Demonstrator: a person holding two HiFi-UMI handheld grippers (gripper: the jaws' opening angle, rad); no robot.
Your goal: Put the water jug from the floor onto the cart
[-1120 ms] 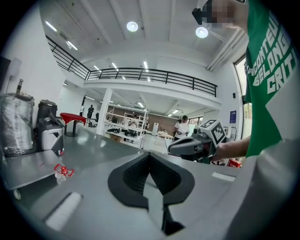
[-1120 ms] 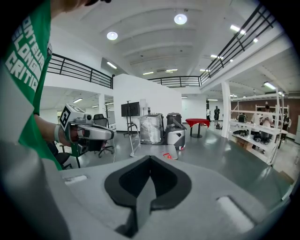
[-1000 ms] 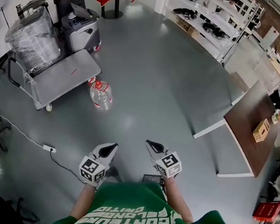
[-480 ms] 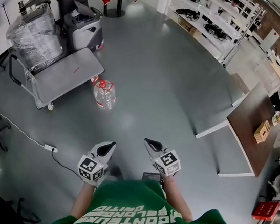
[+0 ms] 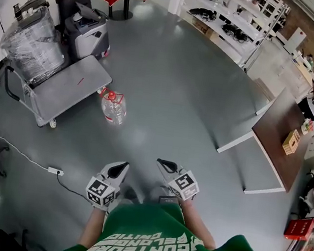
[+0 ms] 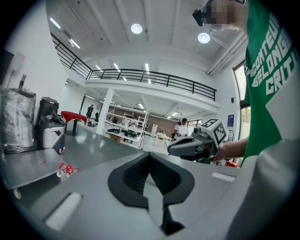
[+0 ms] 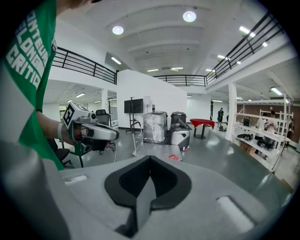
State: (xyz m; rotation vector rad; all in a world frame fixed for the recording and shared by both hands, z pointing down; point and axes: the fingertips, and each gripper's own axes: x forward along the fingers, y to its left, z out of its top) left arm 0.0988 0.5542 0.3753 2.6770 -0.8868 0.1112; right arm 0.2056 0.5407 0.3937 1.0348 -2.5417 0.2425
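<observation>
Out front, left hand-held gripper (image 5: 122, 167) and right hand-held gripper (image 5: 163, 164) point forward.

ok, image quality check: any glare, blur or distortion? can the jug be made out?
Head view: strong fisheye, the shelving curves; mild sheen on the floor; the water jug beside the cart reads clearly. Left gripper view: black round vignette, close foreground soft, jug tiny at left. Right gripper view: same vignette, ceiling lamps blown out.

Green shirt (image 6: 268, 70): white capitals, cut off at picture edge; legible parts "ONTEU", "BELONG", "CRITI", stacked in three lines. Same print upside down in head view. Marker cube (image 6: 214, 131) beside shirt: black-white square code, no letters.
</observation>
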